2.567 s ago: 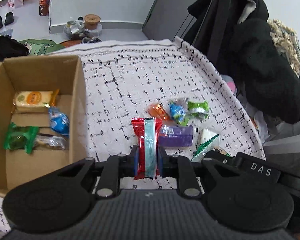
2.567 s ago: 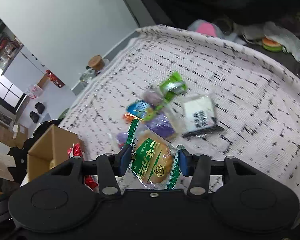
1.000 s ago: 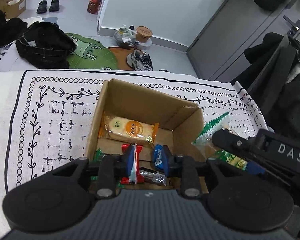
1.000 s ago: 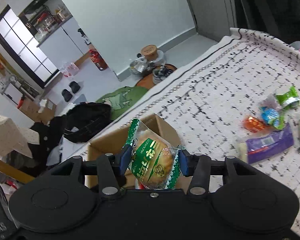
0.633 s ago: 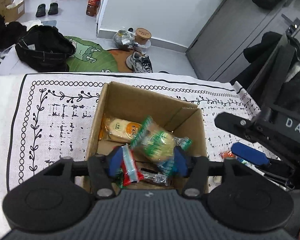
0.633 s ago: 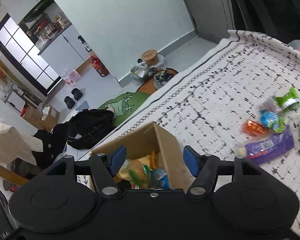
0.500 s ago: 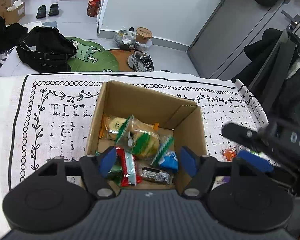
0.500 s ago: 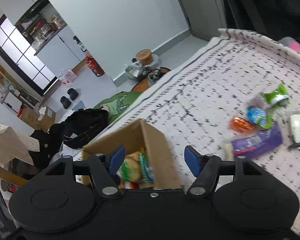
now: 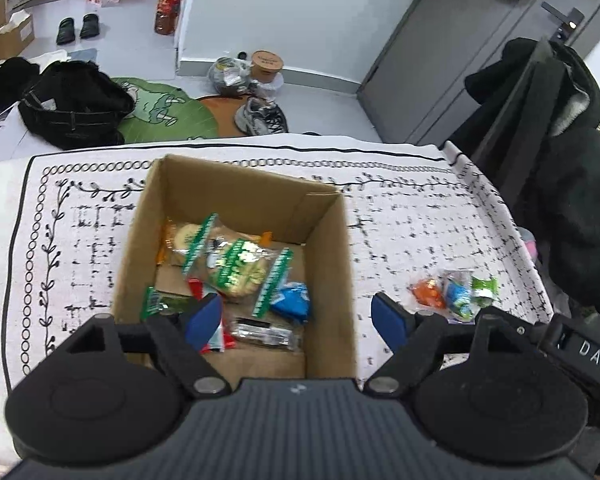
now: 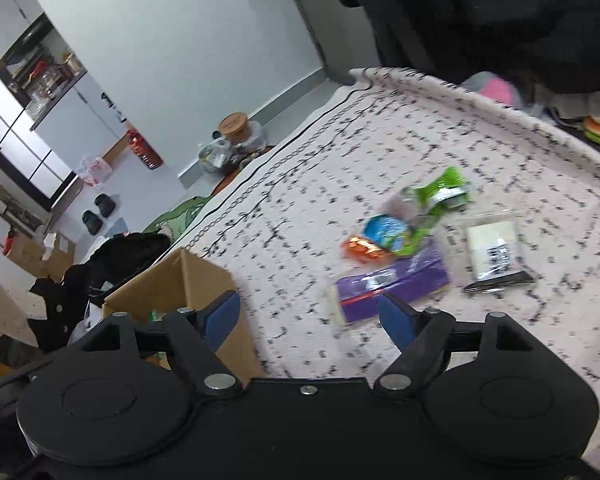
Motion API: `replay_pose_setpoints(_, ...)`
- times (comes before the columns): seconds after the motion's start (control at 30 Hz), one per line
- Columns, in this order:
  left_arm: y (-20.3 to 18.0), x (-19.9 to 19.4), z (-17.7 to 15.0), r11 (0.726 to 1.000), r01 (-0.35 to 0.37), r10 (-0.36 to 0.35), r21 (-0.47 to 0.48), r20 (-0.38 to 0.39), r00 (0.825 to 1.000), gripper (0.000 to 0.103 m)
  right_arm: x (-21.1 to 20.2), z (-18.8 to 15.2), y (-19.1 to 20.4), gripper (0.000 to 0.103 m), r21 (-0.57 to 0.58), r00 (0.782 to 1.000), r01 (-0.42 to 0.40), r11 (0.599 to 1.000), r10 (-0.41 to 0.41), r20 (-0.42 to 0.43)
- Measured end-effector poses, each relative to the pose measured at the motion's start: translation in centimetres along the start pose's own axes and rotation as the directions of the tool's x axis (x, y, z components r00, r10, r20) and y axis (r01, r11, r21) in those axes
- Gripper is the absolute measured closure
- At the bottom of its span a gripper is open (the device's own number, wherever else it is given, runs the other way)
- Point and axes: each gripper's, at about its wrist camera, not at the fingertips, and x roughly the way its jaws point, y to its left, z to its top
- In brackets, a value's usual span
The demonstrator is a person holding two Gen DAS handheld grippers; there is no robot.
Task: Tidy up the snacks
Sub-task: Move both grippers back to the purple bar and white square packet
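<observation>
A cardboard box (image 9: 332,264) stands on the patterned cloth and holds several snacks: a green-striped bun packet (image 9: 236,266), a blue packet (image 9: 294,300), a red packet (image 9: 218,340) and others. My left gripper (image 9: 298,320) is open and empty just above the box's near side. My right gripper (image 10: 310,316) is open and empty, between the box (image 10: 188,280) and loose snacks on the cloth: a purple packet (image 10: 392,284), an orange one (image 10: 360,248), a blue one (image 10: 388,228), a green one (image 10: 444,192) and a white one (image 10: 494,252).
The loose snacks also show right of the box in the left wrist view (image 9: 456,290). Dark coats on a chair (image 9: 560,152) stand at the cloth's right edge. Beyond the far edge the floor holds a black bag (image 9: 72,108), a shoe (image 9: 260,120) and jars.
Both grippers opened over the box: the red packet and the green bun packet dropped in. The right gripper has since swung right toward the loose snacks.
</observation>
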Motion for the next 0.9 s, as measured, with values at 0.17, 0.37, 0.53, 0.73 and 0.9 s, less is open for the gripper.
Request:
replay_pose_setpoints(0.17,-1.9,-0.4,-0.2,1.0,0.01,-0.01,0.016,0.004,1.0,0.022,-1.2,0.5,-2.2,0.024,0.024,1.0,0.018,1.0,-0.018,0.018)
replay_pose_setpoints(0.37,-4.4,-0.6,-0.9,0.998,0.016,-0.016,0.053,-0.001,1.0,0.018,-2.5,1.0,-4.7,0.02,0.044,0.999,0.033,0.998,-0.035,0.035)
replay_pose_setpoints(0.53,-6.6,-0.6,-1.5,0.996,0.022,-0.021,0.085,-0.005,1.0,0.013,-3.6,1.5,-7.0,0.013,0.066,0.997,0.047,0.997,-0.051,0.058)
replay_pose_setpoints(0.73,-9.4,-0.2,-2.3,0.992,0.031,-0.03,0.12,-0.009,1.0,0.009,-4.6,2.2,-9.9,0.008,0.102,0.995,0.064,0.993,-0.072,0.071)
replay_pose_setpoints(0.9,-11.5,0.4,-2.8,0.99,0.053,-0.05,0.133,-0.03,0.998,0.009,-4.8,2.7,-12.0,0.008,0.129,0.994,0.071,0.989,-0.081,0.068)
